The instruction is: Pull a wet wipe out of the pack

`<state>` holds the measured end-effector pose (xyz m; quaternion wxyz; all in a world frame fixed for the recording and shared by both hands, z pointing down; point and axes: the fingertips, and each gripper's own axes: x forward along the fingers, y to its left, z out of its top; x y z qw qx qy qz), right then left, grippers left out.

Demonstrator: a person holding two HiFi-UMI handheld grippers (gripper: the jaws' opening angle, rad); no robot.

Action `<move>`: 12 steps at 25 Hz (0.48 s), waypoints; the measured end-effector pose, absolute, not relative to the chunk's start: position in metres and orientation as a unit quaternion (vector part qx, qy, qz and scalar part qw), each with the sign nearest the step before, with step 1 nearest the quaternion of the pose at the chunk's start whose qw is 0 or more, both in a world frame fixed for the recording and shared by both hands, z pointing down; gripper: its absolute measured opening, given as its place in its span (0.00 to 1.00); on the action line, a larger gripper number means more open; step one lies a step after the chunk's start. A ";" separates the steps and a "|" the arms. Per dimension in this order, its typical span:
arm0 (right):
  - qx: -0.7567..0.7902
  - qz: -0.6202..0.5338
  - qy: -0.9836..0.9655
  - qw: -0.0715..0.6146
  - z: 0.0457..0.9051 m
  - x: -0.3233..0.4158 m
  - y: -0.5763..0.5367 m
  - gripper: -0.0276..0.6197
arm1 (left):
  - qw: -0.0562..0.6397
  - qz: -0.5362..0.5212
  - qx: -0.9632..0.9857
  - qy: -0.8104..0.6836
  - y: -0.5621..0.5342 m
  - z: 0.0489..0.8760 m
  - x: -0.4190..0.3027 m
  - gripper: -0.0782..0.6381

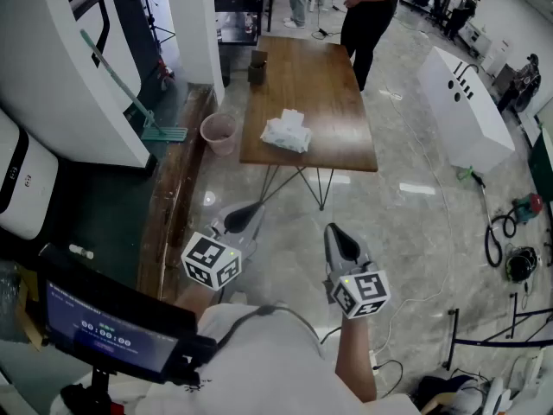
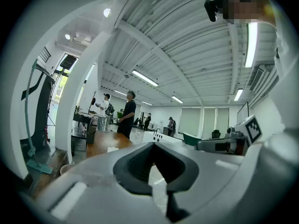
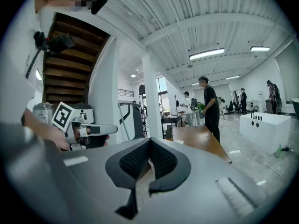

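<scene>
The wet wipe pack [image 1: 286, 132], white and crumpled, lies near the front edge of the brown wooden table [image 1: 315, 76]. It shows small in the left gripper view [image 2: 112, 149] and in the right gripper view [image 3: 179, 142]. Both grippers are held close to my body over the floor, well short of the table. My left gripper [image 1: 241, 218] [image 2: 153, 144] is shut with nothing in it. My right gripper [image 1: 340, 237] [image 3: 150, 141] is shut and empty too. Each gripper appears in the other's view: the right one [image 2: 233, 141], the left one [image 3: 79, 125].
A pink bucket [image 1: 219, 133] stands on the floor left of the table. A dark box [image 1: 257, 66] sits at the table's far left. A person in black [image 1: 367, 11] stands at the far end. A white cabinet [image 1: 462, 106] and cables [image 1: 510, 249] are at the right.
</scene>
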<state>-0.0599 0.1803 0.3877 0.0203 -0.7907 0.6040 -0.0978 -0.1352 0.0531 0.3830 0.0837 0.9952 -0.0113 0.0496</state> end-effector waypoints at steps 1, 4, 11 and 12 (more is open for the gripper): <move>-0.791 -0.097 0.604 0.021 0.387 -0.060 0.181 0.05 | 0.083 0.050 0.995 -0.010 0.054 0.382 -0.135 0.11; -0.790 -0.097 0.605 0.021 0.388 -0.060 0.182 0.05 | 0.081 0.051 0.995 -0.009 0.055 0.381 -0.135 0.11; -0.786 -0.105 0.609 0.017 0.390 -0.063 0.183 0.05 | 0.083 0.054 0.995 -0.009 0.057 0.379 -0.134 0.11; -0.786 -0.106 0.609 0.017 0.390 -0.063 0.184 0.05 | 0.083 0.056 0.995 -0.009 0.058 0.379 -0.134 0.11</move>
